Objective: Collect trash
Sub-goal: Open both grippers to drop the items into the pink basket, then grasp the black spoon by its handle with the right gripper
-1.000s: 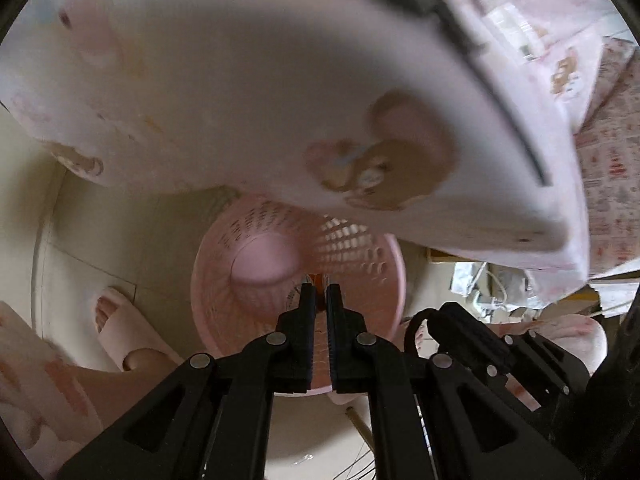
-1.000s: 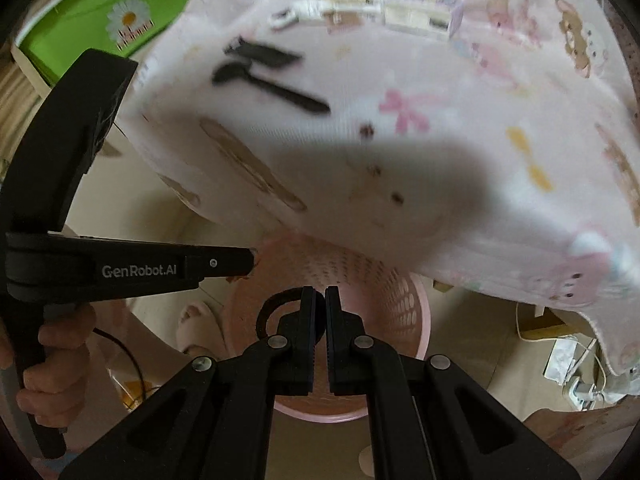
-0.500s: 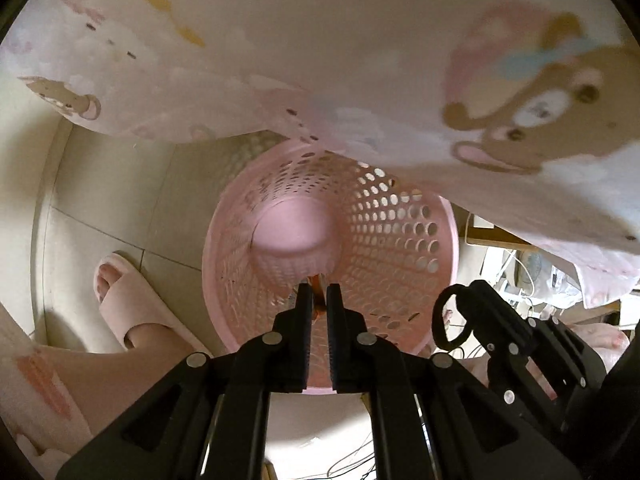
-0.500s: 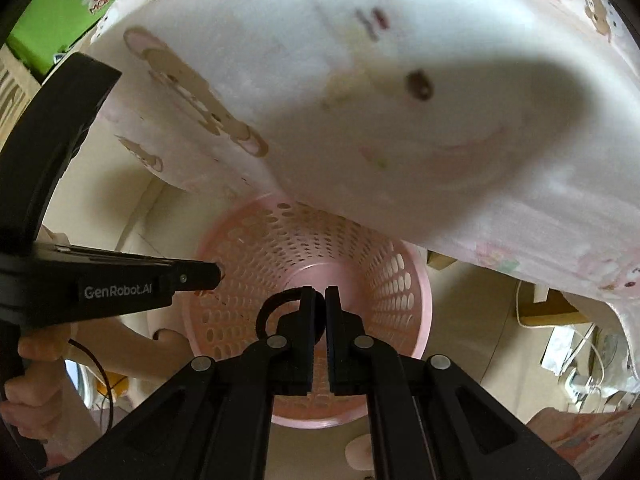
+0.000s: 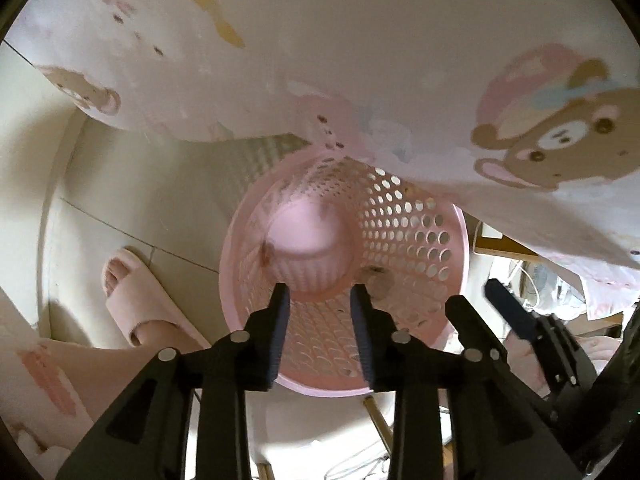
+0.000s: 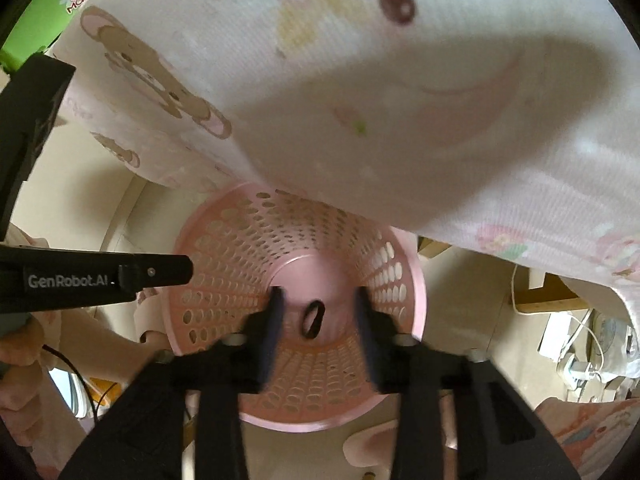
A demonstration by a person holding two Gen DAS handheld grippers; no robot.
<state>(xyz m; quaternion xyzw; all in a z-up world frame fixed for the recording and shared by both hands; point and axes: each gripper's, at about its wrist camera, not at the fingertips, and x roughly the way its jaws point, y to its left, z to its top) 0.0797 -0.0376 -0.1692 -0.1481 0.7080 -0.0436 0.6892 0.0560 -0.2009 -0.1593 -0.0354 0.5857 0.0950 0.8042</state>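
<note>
A pink perforated basket (image 5: 420, 240) stands on the floor under the edge of a bear-print cloth; it also shows in the right wrist view (image 6: 224, 248). My left gripper (image 5: 320, 300) is open and empty right above the basket's mouth. A small blurred piece (image 5: 376, 276) shows beside its right finger inside the basket. My right gripper (image 6: 318, 304) is open above the same basket. A black ring (image 6: 313, 318) is in mid-air between its fingers, inside the basket. The right gripper also shows at the right of the left wrist view (image 5: 480, 304).
The bear-print cloth (image 5: 360, 60) overhangs the basket from above and shows in the right wrist view (image 6: 360, 100) too. A foot in a pink slipper (image 5: 136, 300) stands left of the basket. Cables and a power strip (image 6: 576, 352) lie at the right. A green box (image 6: 52, 4) is at the upper left.
Both grippers have opened over the basket. The black ring has left the right gripper and is dropping into the basket. The orange piece has left the left gripper.
</note>
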